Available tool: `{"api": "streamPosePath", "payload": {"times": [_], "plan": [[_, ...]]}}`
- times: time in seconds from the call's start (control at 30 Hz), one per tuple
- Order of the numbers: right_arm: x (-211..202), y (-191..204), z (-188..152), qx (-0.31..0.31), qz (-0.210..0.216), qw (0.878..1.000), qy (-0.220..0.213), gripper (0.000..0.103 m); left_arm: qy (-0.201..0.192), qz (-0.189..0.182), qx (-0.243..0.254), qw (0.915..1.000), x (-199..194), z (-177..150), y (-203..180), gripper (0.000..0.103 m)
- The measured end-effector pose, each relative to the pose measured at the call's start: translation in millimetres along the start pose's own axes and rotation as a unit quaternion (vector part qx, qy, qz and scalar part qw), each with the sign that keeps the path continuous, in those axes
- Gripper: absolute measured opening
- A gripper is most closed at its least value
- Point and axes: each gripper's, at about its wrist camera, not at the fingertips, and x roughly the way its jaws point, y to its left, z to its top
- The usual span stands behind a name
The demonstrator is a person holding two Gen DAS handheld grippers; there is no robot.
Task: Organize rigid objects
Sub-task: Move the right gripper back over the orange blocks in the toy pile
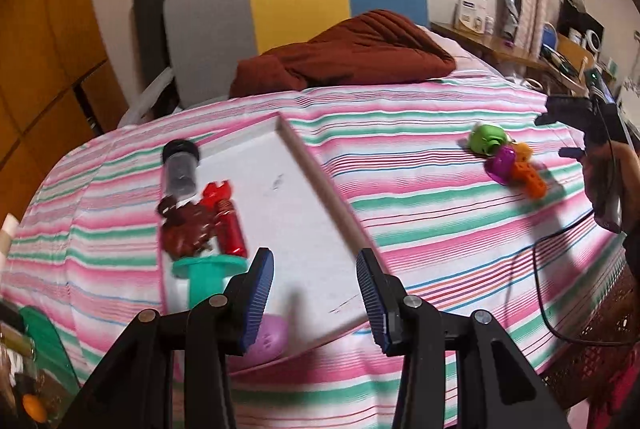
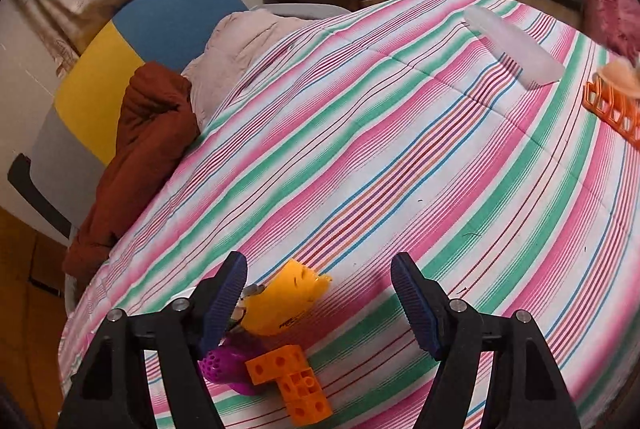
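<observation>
left wrist view: the left gripper (image 1: 316, 293) hangs over the near end of a shallow white rectangular tray (image 1: 304, 213) that lies on a bed covered by a pink, green and white striped quilt (image 1: 420, 213). its blue ribbed fingers (image 1: 260, 293) stand moderately apart with nothing between them. along the tray's left side lie a clear tube with a black cap (image 1: 180, 169), a red plastic wrench-shaped toy (image 1: 224, 221), a dark brown lumpy figure (image 1: 186, 233) and a teal t-shaped plastic piece (image 1: 204, 269). a lilac rounded plastic object (image 1: 272, 339) shows at the tray's near edge, partly behind the left finger. well to the right on the quilt sits a cluster: a green rounded toy (image 1: 486, 139), a purple perforated plastic piece (image 1: 502, 165) and an orange holed building block (image 1: 530, 179). the right gripper (image 1: 576, 133) hovers just beside that cluster, held by a hand (image 1: 612, 169).

right wrist view: the right gripper (image 2: 320, 301) points down at the quilt (image 2: 400, 149), its fingers (image 2: 224, 301) spread wide and empty. a yellow plastic toy (image 2: 288, 297) lies between them, nearer the left finger; the purple piece (image 2: 226, 365) and orange block (image 2: 296, 385) lie just below it. farther off rest a frosted translucent oblong case (image 2: 514, 43) and an orange plastic basket (image 2: 612, 109).
</observation>
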Motion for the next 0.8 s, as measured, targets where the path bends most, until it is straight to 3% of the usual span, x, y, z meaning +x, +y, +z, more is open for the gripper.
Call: {"api": "streamPosePath", "payload": {"times": [0.37, 0.7, 0.8], "plan": [[-8, 6, -1, -0.017, 0.005, 1.0, -0.014, 0.076, -0.009, -0.029, 0.041, 0.9987, 9, 24, -45, 0.043], [-9, -3, 2, 0.005, 0.004, 1.0, -0.015, 0.076, -0.003, -0.049, 0.066, 0.9966, 24, 38, -73, 0.043], [-7, -6, 2, 0.009, -0.012, 1.0, -0.008, 0.076, -0.003, -0.054, 0.069, 0.9961, 31, 41, -80, 0.043]]}}
